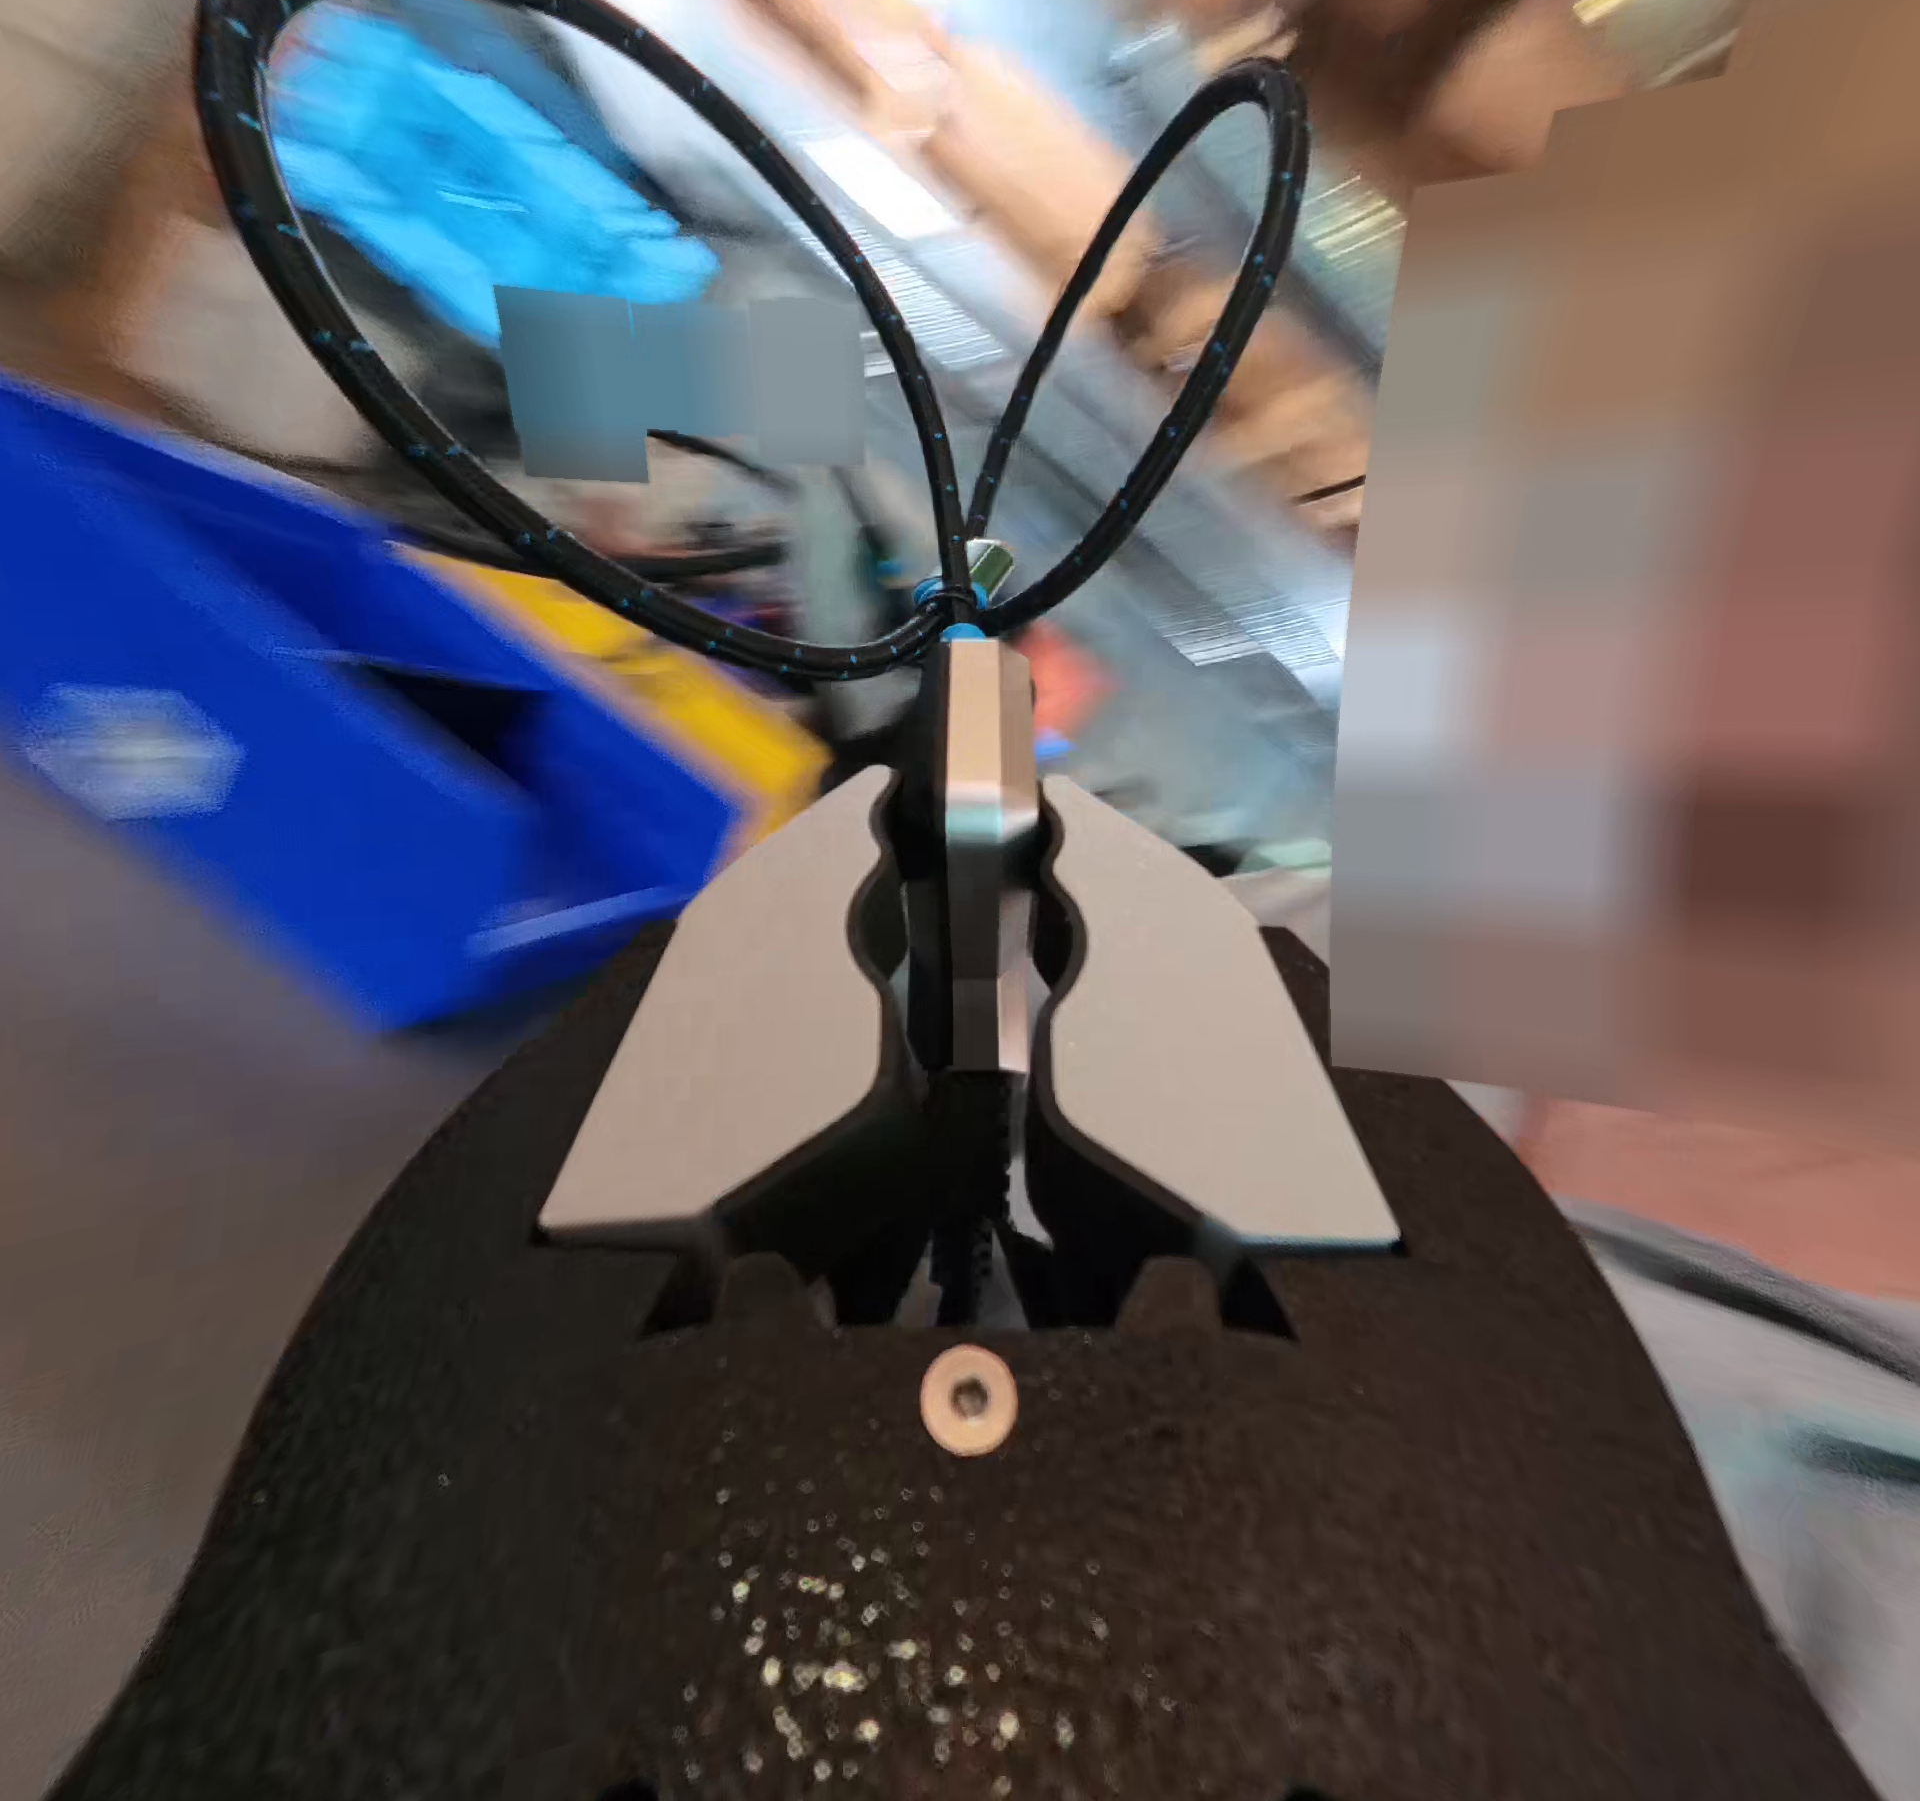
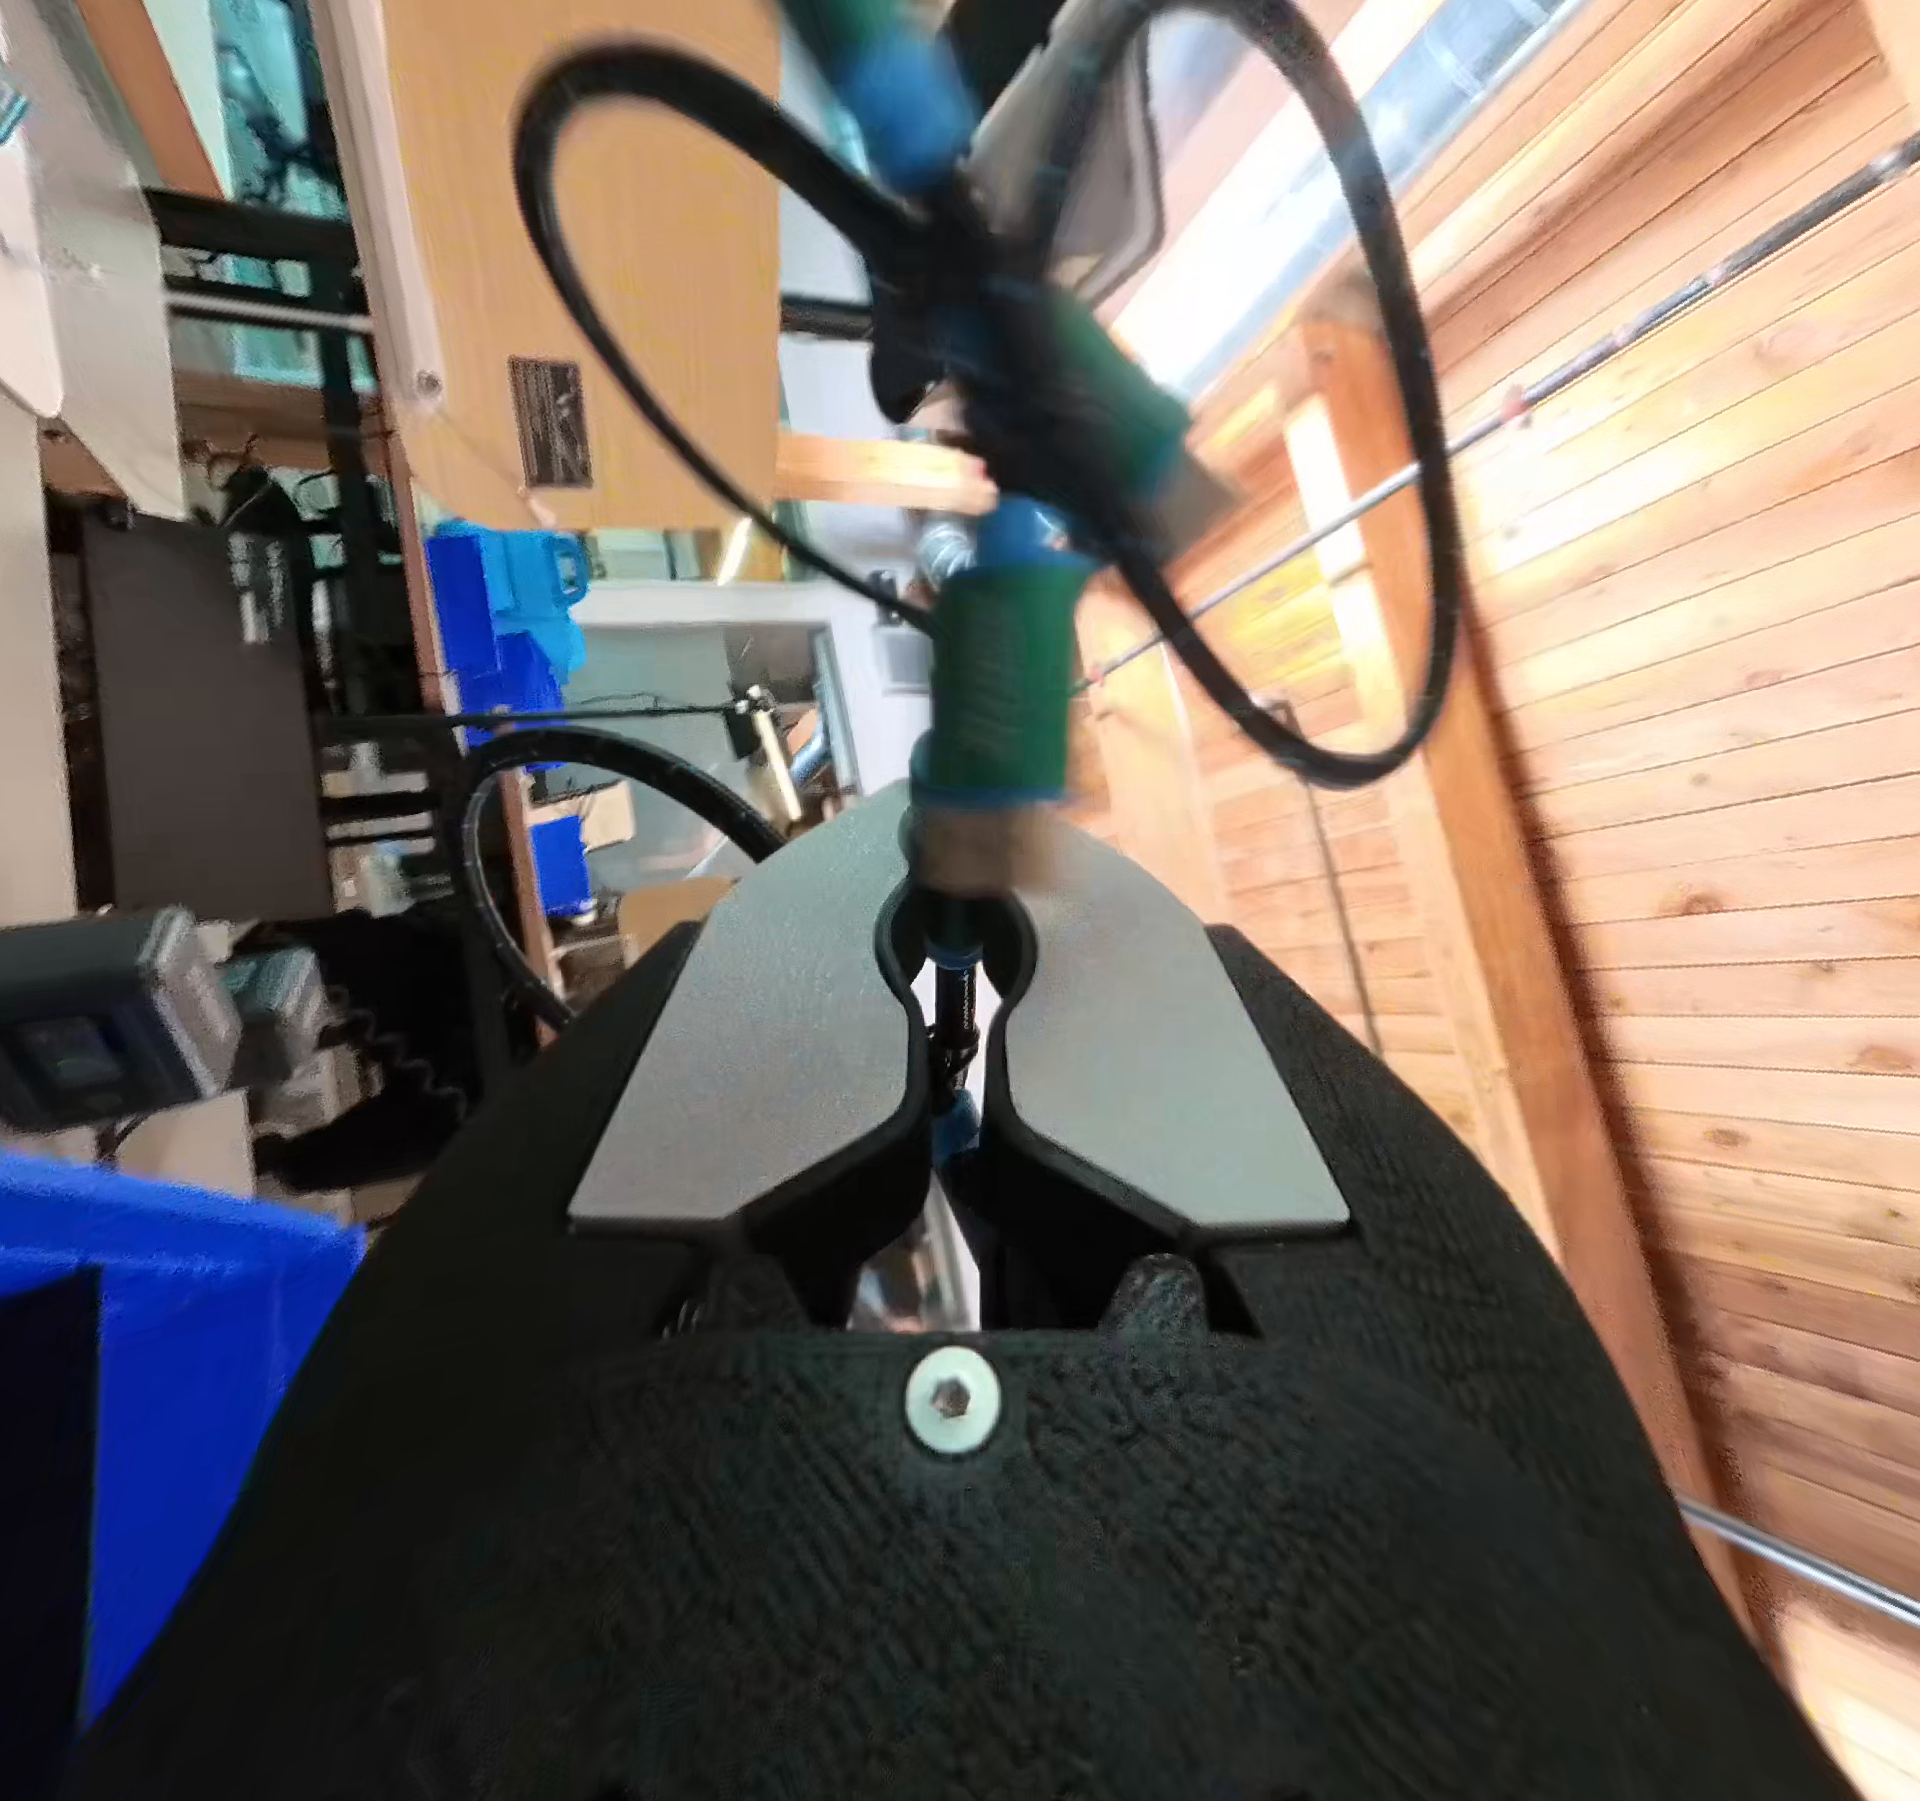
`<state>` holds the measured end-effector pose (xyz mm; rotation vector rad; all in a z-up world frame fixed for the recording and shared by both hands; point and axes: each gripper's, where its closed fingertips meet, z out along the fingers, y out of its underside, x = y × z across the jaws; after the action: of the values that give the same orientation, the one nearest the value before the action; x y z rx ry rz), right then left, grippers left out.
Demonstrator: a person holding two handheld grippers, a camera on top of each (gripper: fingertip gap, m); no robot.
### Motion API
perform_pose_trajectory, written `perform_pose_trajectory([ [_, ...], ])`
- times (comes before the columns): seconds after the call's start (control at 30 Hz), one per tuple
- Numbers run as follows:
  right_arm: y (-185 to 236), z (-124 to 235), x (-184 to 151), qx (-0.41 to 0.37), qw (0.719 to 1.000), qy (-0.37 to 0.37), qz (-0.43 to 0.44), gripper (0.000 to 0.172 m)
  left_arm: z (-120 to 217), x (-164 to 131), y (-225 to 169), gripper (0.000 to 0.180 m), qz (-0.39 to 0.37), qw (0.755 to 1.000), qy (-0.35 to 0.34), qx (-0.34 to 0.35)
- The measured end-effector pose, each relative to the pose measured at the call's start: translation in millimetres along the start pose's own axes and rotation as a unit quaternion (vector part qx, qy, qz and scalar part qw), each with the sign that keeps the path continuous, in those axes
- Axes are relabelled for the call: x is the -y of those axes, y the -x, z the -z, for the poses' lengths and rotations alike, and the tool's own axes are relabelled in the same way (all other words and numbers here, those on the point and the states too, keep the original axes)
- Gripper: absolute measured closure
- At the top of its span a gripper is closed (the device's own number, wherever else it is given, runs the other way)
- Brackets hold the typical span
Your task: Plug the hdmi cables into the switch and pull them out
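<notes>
My left gripper [image 1: 971, 795] is shut on a flat silver-and-black adapter [image 1: 982, 723] that stands edge-on between the fingers and pokes out past the tips. A black braided cable with blue flecks [image 1: 239, 141] rises from its far end in two loops tied at the base, with a small green plug [image 1: 992, 562] there. My right gripper [image 2: 961, 878] is shut on a thin black cable [image 2: 956, 993]. Just past the tips sits a green connector with blue ends [image 2: 1003, 681]. Beyond it are black cable loops [image 2: 1403, 401] and another green connector [image 2: 1101, 380], all blurred.
A blue bin [image 1: 260, 691] and a yellow one [image 1: 665, 650] lie to the left in the left wrist view. In the right wrist view a wooden slat wall [image 2: 1662, 712] fills the right. Blue bins [image 2: 499, 608], shelves and another black cable loop [image 2: 582, 754] are at left. Tip to tip, the grippers are about 15 centimeters apart.
</notes>
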<state>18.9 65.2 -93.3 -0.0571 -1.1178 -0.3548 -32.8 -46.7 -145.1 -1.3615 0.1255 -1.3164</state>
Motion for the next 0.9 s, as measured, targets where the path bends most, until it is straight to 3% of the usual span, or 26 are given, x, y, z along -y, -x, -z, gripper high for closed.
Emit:
perform_pose_trajectory([
  [0.07, 7, 2, -12, 0.022, 1.0, 0.015, -0.008, 0.167, 19, 4, 21, 0.16, -0.087, 0.988, 0.028, 0.123],
  [0.13, 15, 3, -18, 0.054, 0.998, 0.022, -0.025, 0.167, 38, 8, 37, 0.16, -0.183, 0.952, 0.069, 0.236],
  [0.23, 30, 5, -22, 0.131, 0.986, 0.029, -0.097, 0.167, 63, 14, 52, 0.16, -0.353, 0.84, 0.149, 0.384],
  [0.3, 37, 6, -19, 0.187, 0.969, 0.04, -0.157, 0.167, 71, 18, 56, 0.16, -0.428, 0.767, 0.187, 0.439],
  [0.5, 25, 9, 17, 0.273, 0.924, 0.032, -0.266, 0.168, 74, 14, 66, 0.16, -0.608, 0.556, 0.271, 0.498],
  [0.57, 16, 13, 26, 0.3, 0.903, 0.041, -0.303, 0.167, 72, 11, 66, 0.16, -0.649, 0.498, 0.288, 0.497],
  [0.63, 10, 20, 47, 0.341, 0.864, 0.024, -0.37, 0.168, 66, 8, 64, 0.16, -0.676, 0.473, 0.286, 0.488],
  [0.7, 7, 22, 70, 0.364, 0.829, 0.003, -0.425, 0.167, 60, 4, 62, 0.16, -0.69, 0.464, 0.285, 0.477],
  [0.77, 14, 20, 77, 0.365, 0.836, 0.012, -0.409, 0.167, 57, 0, 64, 0.16, -0.695, 0.461, 0.295, 0.467],
  [0.83, 23, 18, 74, 0.364, 0.85, 0.027, -0.38, 0.167, 62, -6, 72, 0.16, -0.695, 0.441, 0.33, 0.463],
  [0.9, 30, 19, 74, 0.378, 0.84, 0.027, -0.387, 0.167, 73, -17, 88, 0.16, -0.686, 0.42, 0.382, 0.456],
])
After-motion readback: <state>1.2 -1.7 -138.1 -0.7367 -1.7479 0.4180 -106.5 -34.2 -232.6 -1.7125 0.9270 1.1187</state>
